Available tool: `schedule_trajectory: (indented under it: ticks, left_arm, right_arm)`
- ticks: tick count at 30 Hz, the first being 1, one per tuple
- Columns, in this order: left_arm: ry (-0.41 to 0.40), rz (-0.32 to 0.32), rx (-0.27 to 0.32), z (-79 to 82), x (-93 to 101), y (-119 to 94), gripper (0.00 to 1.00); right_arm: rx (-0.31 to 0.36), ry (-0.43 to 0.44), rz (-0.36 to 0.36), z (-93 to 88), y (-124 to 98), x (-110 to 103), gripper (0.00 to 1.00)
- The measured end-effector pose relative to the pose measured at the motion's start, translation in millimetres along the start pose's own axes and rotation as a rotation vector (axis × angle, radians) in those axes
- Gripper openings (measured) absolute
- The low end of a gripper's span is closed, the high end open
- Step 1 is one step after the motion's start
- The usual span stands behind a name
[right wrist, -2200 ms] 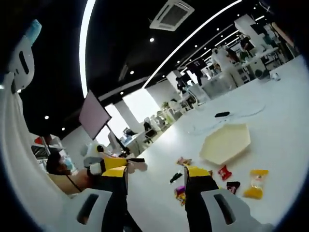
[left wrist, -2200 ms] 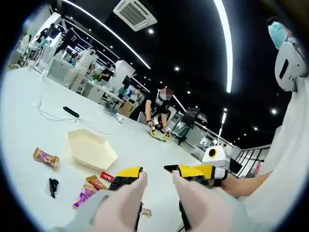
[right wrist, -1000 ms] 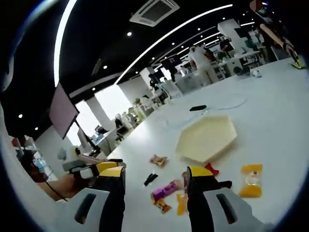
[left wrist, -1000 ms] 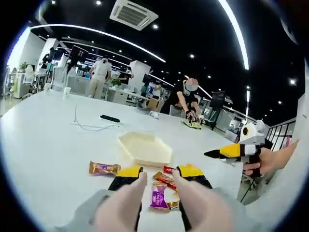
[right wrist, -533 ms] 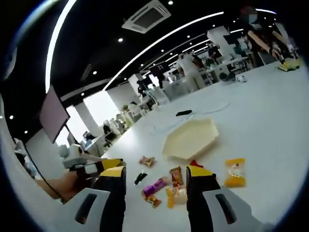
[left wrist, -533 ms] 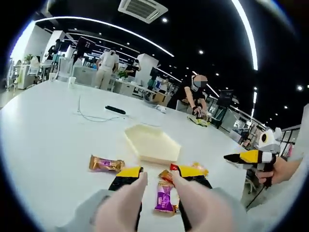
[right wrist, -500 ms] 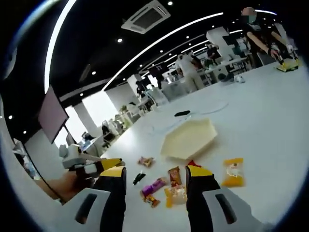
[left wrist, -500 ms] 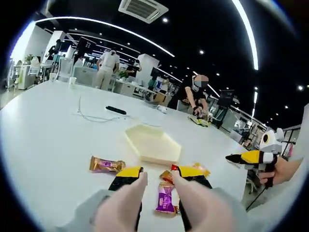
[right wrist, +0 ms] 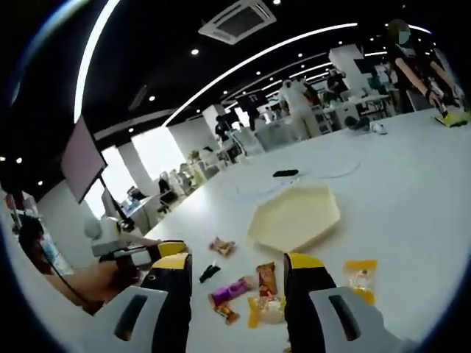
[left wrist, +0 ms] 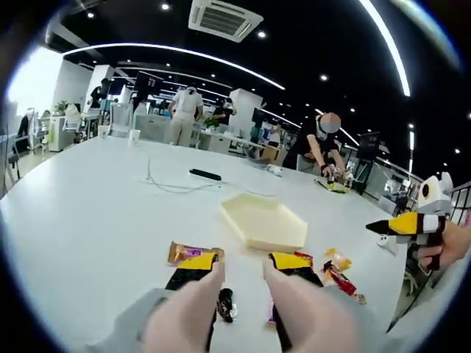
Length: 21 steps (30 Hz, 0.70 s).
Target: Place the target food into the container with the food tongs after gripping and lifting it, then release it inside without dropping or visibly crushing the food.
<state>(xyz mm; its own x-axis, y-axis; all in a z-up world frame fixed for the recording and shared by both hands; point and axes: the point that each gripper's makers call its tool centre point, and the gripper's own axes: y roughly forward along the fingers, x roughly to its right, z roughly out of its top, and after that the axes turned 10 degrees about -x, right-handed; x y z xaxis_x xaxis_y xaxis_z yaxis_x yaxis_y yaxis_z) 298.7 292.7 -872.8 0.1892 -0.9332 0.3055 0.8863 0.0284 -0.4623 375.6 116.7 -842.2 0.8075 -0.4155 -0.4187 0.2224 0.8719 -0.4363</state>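
A cream hexagonal tray (left wrist: 265,220) lies on the white table (left wrist: 88,220), and it also lies ahead in the right gripper view (right wrist: 294,217). Wrapped snacks are scattered in front of it: a gold-and-purple one (left wrist: 188,253), a red one (left wrist: 304,257), a yellow one (left wrist: 337,259), a purple bar (right wrist: 232,290), a brown bar (right wrist: 266,277) and a yellow bag (right wrist: 358,275). My left gripper (left wrist: 241,263) hangs open above the snacks, holding nothing. My right gripper (right wrist: 237,265) is open too, above the table and apart from the snacks. Each gripper shows at the edge of the other's view, right (left wrist: 390,226) and left (right wrist: 166,250).
A small black item (left wrist: 224,303) lies near my left jaws. A black remote (left wrist: 204,174) and a thin cable (left wrist: 165,185) lie beyond the tray. People stand at desks far behind (left wrist: 188,118); one works at a table (left wrist: 324,147).
Both views have swung and dropped toward the table, so the tray and snacks sit differently in frame. The snacks and tray themselves have not moved. Both grippers stay open.
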Motion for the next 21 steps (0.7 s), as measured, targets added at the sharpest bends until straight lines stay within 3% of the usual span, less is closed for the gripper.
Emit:
schedule_trajectory:
  ticks: [10, 14, 21]
  left_arm:
    - [0.024, 0.088, -0.03, -3.9, -11.1, 6.3, 0.26]
    - [0.117, 0.169, -0.052, -5.1, -12.1, 9.7, 0.26]
    - [0.141, 0.237, -0.08, -13.6, -13.1, 19.5, 0.26]
  right_arm:
    - [0.014, -0.046, -0.015, -1.8, -8.5, -5.7, 0.5]
    - [0.041, 0.012, -0.058, -11.0, -22.0, 7.4, 0.49]
    - [0.01, 0.016, -0.064, -22.1, -28.4, 11.7, 0.49]
